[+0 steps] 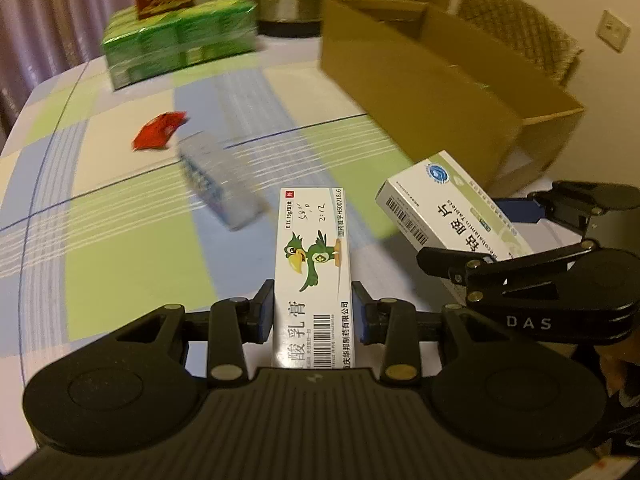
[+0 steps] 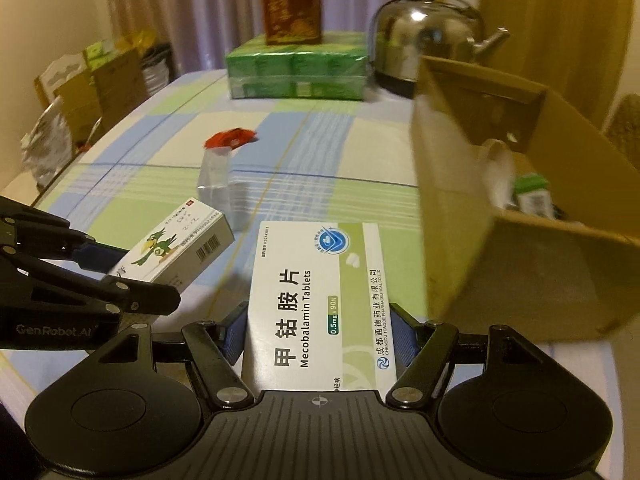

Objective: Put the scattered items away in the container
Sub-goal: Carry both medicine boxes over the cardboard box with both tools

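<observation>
Looking through the left wrist camera, I see my left gripper (image 1: 313, 312) pinching a narrow white ointment box (image 1: 313, 276) with a green bird on it, lifted above the checked tablecloth (image 1: 120, 256). The cardboard box (image 1: 424, 92) stands ahead and to the right of it, open at the top. Left of the cardboard box lie a clear plastic case (image 1: 218, 182) and a red wrapper (image 1: 159, 135). My right gripper (image 1: 496, 236) sits just below the cardboard box, clamped on a white tablet box (image 1: 448, 204).

Through the right wrist camera, my right gripper (image 2: 318, 332) grips the tablet box (image 2: 320, 300) just left of the cardboard box (image 2: 520, 264), which already holds a few items. The ointment box (image 2: 176, 248) hangs further left, in the left gripper (image 2: 116, 268).
</observation>
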Motion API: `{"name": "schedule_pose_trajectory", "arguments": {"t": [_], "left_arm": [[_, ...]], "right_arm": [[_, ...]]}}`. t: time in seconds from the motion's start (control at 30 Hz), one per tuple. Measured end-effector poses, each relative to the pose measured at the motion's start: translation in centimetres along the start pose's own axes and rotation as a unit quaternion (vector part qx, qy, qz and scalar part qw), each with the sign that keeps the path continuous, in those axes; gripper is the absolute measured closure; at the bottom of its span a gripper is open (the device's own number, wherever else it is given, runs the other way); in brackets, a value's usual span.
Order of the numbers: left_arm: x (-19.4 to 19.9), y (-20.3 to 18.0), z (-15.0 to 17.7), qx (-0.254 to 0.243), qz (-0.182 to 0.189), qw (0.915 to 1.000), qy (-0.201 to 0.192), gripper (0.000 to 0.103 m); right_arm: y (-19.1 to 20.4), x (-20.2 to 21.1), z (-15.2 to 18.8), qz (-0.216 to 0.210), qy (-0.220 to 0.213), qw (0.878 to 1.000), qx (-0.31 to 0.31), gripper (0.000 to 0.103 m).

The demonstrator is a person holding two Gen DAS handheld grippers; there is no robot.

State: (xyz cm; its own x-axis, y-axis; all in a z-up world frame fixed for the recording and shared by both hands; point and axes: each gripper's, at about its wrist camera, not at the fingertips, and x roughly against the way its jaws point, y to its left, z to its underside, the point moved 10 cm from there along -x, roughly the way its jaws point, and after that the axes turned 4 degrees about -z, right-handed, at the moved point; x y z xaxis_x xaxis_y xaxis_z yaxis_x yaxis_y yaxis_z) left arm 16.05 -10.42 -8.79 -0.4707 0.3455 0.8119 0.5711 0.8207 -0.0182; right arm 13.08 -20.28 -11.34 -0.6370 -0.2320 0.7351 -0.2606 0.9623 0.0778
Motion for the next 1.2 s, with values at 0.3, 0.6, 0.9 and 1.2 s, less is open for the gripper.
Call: {"name": "schedule_pose_trajectory", "arguments": {"t": [0.3, 0.6, 0.9, 1.2], "left_arm": [[1.3, -4.2, -2.0, -0.032, 0.039, 0.9983, -0.029, 0.07], [2.7, -7.3, -4.6, -0.044, 0.072, 0.9947, -0.059, 0.07], [3.1, -9.5, -6.9, -0.047, 0.086, 0.9922, -0.077, 0.07], [3.2, -11.8, -9.9, -0.047, 0.1, 0.9892, -0.097, 0.07]], "right_arm": [[-3.8, 4.2, 1.9, 0.042, -0.012, 0.998, -0.042, 0.035], [-5.3, 8.2, 1.1, 0.058, -0.042, 0.996, -0.044, 0.035], [-6.9, 11.1, -0.3, 0.079, -0.077, 0.993, -0.045, 0.035], [-10.3, 12.8, -2.2, 0.106, -0.101, 0.988, -0.056, 0.035]]}}
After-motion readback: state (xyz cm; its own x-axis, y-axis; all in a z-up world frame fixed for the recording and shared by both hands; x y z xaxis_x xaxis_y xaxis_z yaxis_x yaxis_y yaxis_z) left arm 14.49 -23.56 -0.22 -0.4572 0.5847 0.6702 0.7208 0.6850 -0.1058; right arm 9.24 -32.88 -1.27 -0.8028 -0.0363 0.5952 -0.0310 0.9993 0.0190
